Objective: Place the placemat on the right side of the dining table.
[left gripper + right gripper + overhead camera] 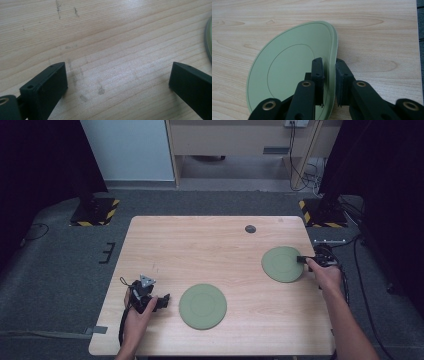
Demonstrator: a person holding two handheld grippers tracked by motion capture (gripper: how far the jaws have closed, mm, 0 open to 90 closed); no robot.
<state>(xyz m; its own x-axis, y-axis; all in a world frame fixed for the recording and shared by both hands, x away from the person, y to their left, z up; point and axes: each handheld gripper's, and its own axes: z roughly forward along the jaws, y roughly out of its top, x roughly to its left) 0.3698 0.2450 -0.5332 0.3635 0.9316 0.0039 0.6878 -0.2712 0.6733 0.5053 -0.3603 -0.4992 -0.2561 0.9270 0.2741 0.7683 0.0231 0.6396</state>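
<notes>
Two flat round green plates lie on the wooden table (215, 245). The near plate (202, 306) rests at the front centre, and its edge (209, 37) shows in the left gripper view. The right-hand plate (281, 264) (287, 70) has its right rim between the jaws of my right gripper (301, 259) (329, 60). One jaw is over the plate's face with a thin gap to it, and the other is against the underside of the rim. My left gripper (165, 299) (117, 72) stands wide open over bare wood, just left of the near plate.
A small dark disc (250, 228) is set in the table near its far edge. The right plate lies close to the table's right edge. Two stand bases with hazard stripes (94, 210) (322, 212) and cables sit on the floor beyond the table.
</notes>
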